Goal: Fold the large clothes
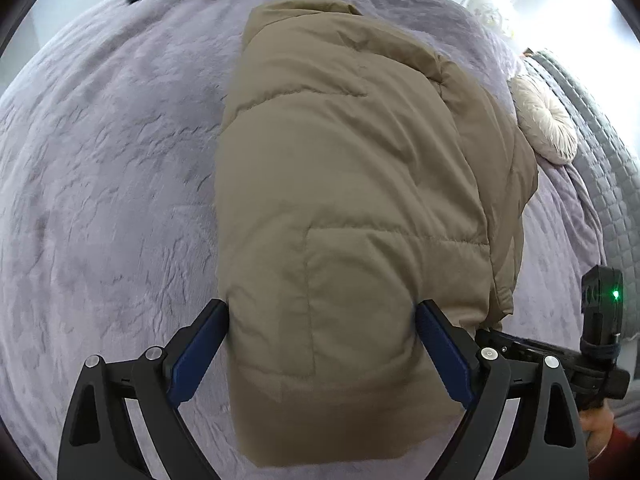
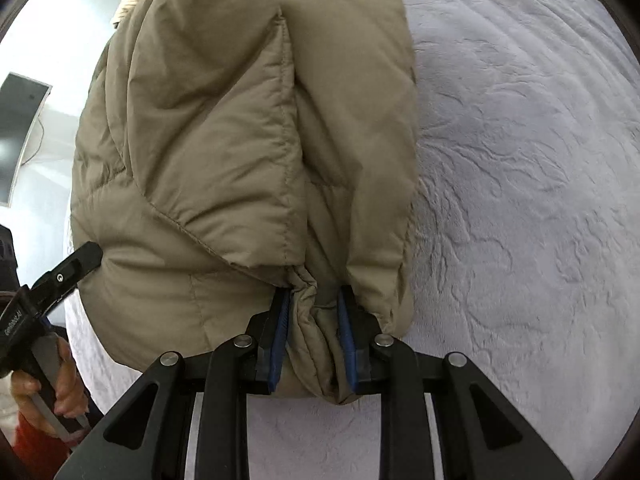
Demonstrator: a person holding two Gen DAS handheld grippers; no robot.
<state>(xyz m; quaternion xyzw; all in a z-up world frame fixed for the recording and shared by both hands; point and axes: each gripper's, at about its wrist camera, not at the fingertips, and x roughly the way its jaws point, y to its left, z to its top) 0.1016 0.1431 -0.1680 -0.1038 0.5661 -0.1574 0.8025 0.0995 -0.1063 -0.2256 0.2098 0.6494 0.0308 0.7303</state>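
Right tool pinches jacket cuff; left tool spread wide over hem

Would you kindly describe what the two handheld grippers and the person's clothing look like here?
Both grippers, left gripper and right gripper, have angular black frames with silver round pivot bolts and flat blue pads on the fingers. A black module with a green light sits on the right one. A red sleeve shows at the wrist.
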